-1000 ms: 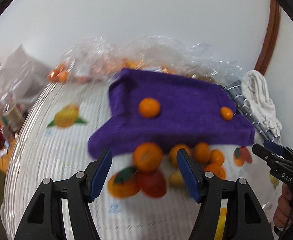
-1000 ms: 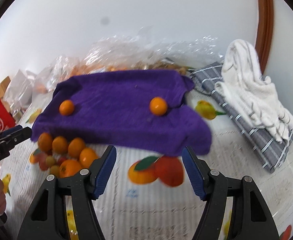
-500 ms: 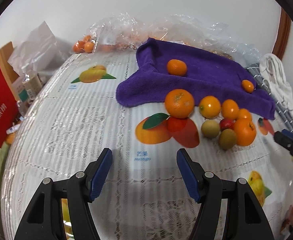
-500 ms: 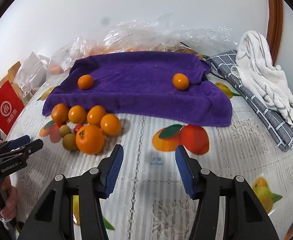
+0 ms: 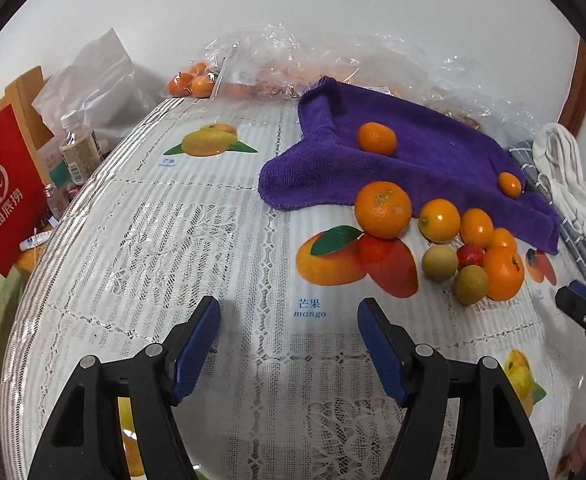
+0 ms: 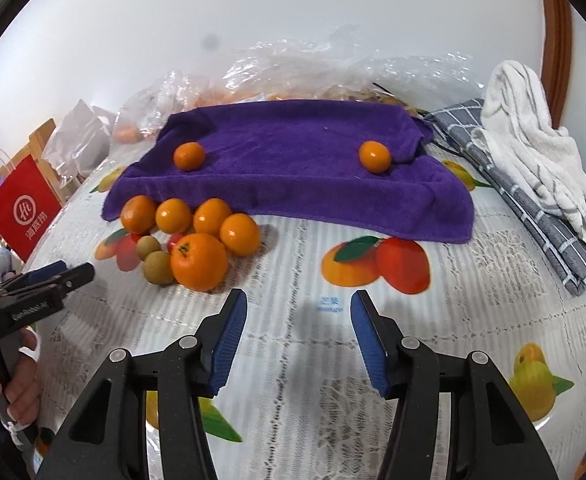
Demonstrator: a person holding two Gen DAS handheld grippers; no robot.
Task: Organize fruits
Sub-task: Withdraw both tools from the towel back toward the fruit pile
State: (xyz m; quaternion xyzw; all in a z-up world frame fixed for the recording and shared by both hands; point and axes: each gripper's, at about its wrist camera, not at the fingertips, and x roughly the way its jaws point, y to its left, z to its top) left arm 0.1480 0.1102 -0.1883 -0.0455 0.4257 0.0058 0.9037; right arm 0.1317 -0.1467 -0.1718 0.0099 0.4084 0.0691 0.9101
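A purple towel point(image 5: 433, 160) point(image 6: 293, 160) lies on the fruit-print tablecloth with two small oranges point(image 6: 189, 156) point(image 6: 374, 156) resting on it. In front of its edge sits a pile of fruit: a big orange point(image 5: 382, 209) point(image 6: 199, 262), several smaller oranges, two green-brown fruits point(image 5: 470, 284) and a small red one point(image 5: 470, 255). My left gripper point(image 5: 289, 306) hovers over bare cloth to the left of the pile, its jaws opening with nothing between them. My right gripper point(image 6: 299, 296) is open and empty, to the right of the pile.
Clear plastic bags with more oranges point(image 5: 197, 80) line the back wall. A red paper bag point(image 5: 1, 192) and a bottle point(image 5: 79, 152) stand off the table's left edge. A grey checked cloth point(image 6: 565, 240) with a white towel point(image 6: 533, 152) lies at the right.
Both grippers have drawn back from the towel, so the fruit pile now sits farther ahead. The right jaws have narrowed. The left jaws have spread slightly.
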